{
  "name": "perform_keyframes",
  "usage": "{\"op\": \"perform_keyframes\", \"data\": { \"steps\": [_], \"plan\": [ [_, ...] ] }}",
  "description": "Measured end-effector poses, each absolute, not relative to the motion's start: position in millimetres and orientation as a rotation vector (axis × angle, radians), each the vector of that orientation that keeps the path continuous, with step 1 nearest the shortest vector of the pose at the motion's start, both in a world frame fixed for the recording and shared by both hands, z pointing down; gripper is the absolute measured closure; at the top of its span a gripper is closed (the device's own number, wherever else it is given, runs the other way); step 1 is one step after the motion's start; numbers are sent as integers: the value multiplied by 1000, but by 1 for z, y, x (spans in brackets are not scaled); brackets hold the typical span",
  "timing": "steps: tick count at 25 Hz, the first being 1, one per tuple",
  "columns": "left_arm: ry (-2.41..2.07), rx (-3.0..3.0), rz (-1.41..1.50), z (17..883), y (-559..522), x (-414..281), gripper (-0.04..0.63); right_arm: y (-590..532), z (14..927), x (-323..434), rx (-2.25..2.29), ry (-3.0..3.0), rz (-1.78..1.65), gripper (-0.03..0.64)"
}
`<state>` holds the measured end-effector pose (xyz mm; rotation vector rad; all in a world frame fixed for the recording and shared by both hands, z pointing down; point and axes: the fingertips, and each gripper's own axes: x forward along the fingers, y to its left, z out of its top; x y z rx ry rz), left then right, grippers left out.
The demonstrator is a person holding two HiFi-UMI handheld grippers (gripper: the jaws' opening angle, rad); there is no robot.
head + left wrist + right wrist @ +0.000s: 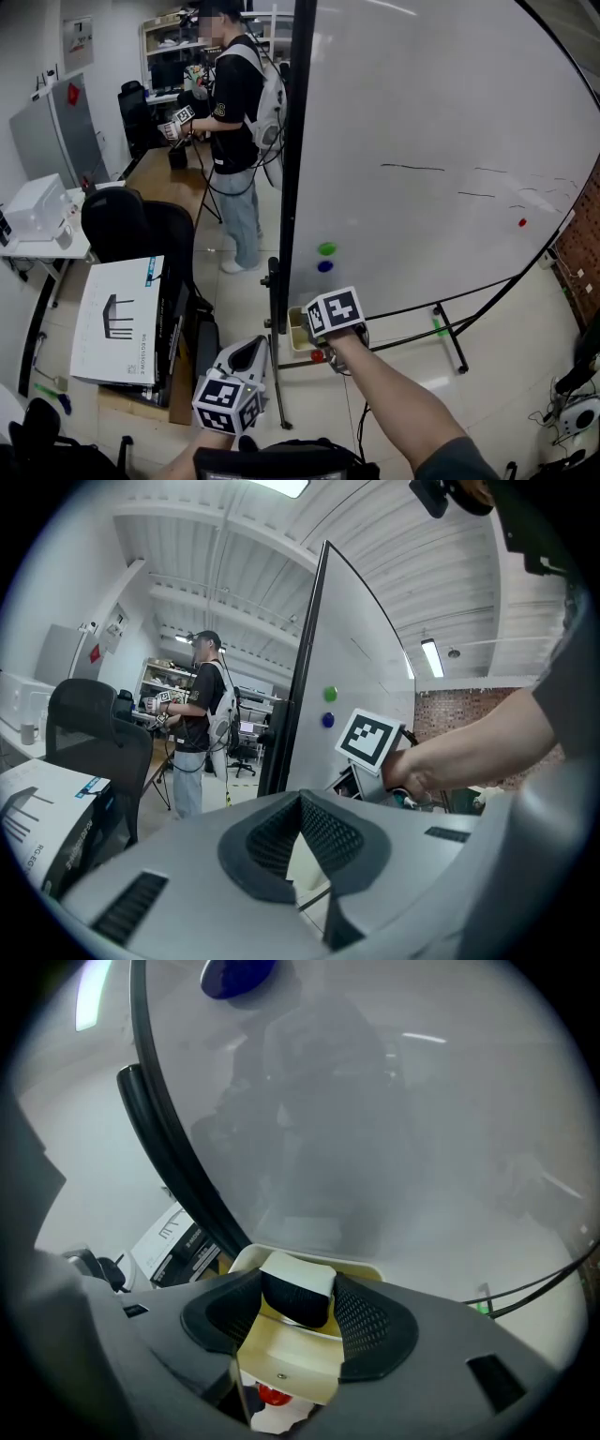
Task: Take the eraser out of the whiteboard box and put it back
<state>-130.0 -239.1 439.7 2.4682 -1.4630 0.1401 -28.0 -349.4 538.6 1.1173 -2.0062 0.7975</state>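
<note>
Far left, a white router carton (122, 319) lies flat beside a black office chair (131, 225), and another person (234, 122) stands further back by a desk. The left gripper (300, 799) is held low and roughly level. Its jaws are pinched together at the tips with nothing between them. Just right of it, the cream whiteboard box (286, 1368) hangs at the bottom edge of the whiteboard (441, 141). The right gripper (298, 1279) points down into it, jaws set wide and clamped on either side of the eraser (298, 1290), white back facing up. Honestly can't tell if the eraser is sitting in the box or just above the rim. A green magnet (326, 248) and a blue magnet (324, 266) sit on the board above it.
</note>
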Motion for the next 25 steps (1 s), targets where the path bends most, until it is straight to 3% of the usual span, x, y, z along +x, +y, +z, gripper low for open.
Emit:
{"op": "perform_keyframes", "data": {
  "steps": [15,18,25],
  "plan": [
    [-1458,2465,142,441,-238,-124,574,-350,537,-26,1171,-2003,771,345],
    [-1497,2447,139,438,-239,-122,574,-349,527,-21,1204,-2066,743,273],
    [-1616,2407,105,421,-231,-106,574,-334,493,5,1184,-2311,872,272]
  ]
}}
